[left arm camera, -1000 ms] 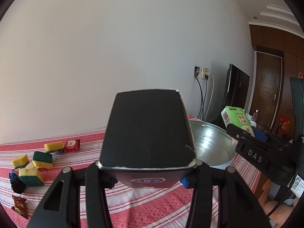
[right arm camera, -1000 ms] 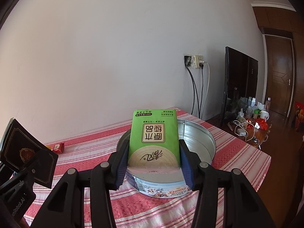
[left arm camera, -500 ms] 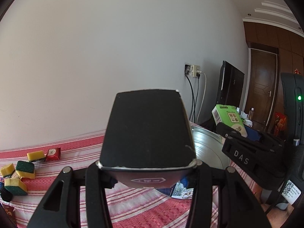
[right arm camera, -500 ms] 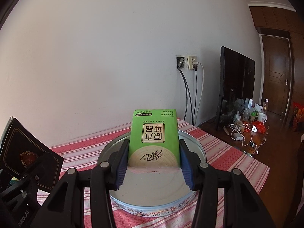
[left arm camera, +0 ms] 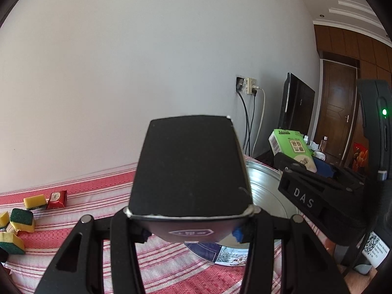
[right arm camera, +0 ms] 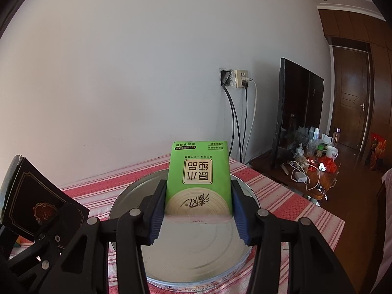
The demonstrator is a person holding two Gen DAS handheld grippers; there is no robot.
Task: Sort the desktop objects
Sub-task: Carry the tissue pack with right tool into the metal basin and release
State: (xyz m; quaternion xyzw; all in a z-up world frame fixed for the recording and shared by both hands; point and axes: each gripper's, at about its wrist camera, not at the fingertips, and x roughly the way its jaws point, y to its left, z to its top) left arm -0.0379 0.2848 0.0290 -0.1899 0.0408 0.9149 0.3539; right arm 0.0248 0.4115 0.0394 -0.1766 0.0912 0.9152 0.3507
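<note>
My left gripper is shut on a black box with a red emblem, held up above the red striped tablecloth; the same black box shows at the left of the right wrist view. My right gripper is shut on a green tissue pack, which hangs over the round silver tin. In the left wrist view the tissue pack and right gripper sit to the right, above the tin.
Several yellow-and-green sponges and a small red packet lie at the table's left. A wall socket with cables, a dark screen and a cluttered low table stand to the right, past the table's edge.
Both grippers have moved right toward the tin with their loads still held. The tin now lies under the tissue pack, and the sponges have slid to the left edge of the left wrist view.
</note>
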